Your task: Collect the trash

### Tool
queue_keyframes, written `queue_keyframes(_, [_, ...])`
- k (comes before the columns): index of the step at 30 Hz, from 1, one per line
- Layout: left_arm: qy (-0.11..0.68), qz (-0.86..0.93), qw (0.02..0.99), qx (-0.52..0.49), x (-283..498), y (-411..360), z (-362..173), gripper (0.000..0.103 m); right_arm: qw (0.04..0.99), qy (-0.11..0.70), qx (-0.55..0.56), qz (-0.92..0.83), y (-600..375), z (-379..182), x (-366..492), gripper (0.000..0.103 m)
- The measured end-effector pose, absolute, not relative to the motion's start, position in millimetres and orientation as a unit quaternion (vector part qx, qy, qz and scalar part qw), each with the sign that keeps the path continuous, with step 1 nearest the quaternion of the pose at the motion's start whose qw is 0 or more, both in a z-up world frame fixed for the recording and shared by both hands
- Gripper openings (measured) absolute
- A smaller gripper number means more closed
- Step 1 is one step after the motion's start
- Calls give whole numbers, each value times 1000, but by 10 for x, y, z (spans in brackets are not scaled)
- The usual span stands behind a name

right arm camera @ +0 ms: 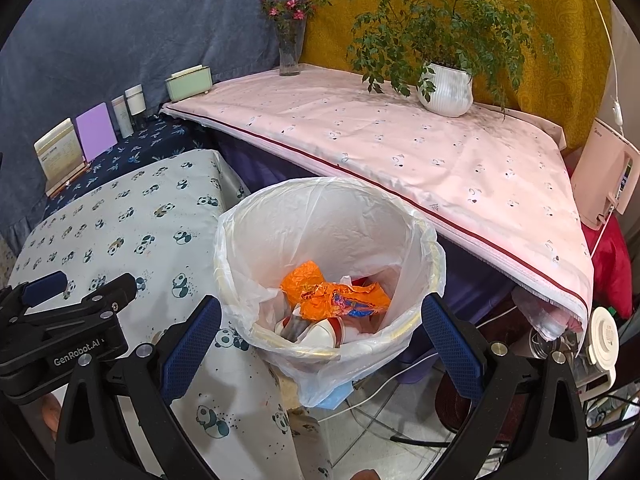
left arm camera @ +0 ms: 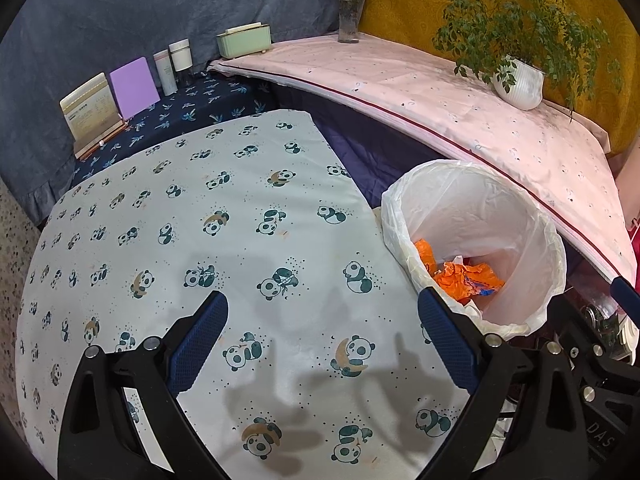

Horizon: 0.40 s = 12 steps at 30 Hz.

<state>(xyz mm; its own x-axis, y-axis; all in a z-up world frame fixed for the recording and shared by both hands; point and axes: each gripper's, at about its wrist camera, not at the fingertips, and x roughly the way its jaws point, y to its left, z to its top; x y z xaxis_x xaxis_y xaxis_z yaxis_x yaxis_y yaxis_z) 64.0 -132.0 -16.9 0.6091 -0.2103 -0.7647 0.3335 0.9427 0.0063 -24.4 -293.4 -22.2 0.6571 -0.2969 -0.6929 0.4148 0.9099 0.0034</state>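
A bin lined with a white plastic bag [right arm camera: 332, 232] stands beside the panda-print table [left arm camera: 200, 240]. Inside lie a crumpled orange wrapper [right arm camera: 332, 292] and white paper cups [right arm camera: 320, 330]. The bin also shows in the left wrist view [left arm camera: 480, 216] with the orange wrapper [left arm camera: 464, 276] in it. My left gripper [left arm camera: 322, 332] is open and empty above the table. My right gripper [right arm camera: 320, 336] is open and empty, just above the bin's near rim. The left gripper shows at the left of the right wrist view [right arm camera: 76, 292].
A pink-covered table [right arm camera: 400, 140] behind the bin carries a potted plant [right arm camera: 444, 88], a flower vase [right arm camera: 289, 52] and a green box [right arm camera: 188, 82]. Books [left arm camera: 108, 104] and bottles [left arm camera: 172, 64] stand on a dark shelf. Cables and jars [right arm camera: 560, 344] lie on the floor at right.
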Motion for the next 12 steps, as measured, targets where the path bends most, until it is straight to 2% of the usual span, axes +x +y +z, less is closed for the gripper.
queue_keyframes(12, [418,-162,891,73,643,-1331,-199,91,906,364,83,-197,-2933,-221,-239,97])
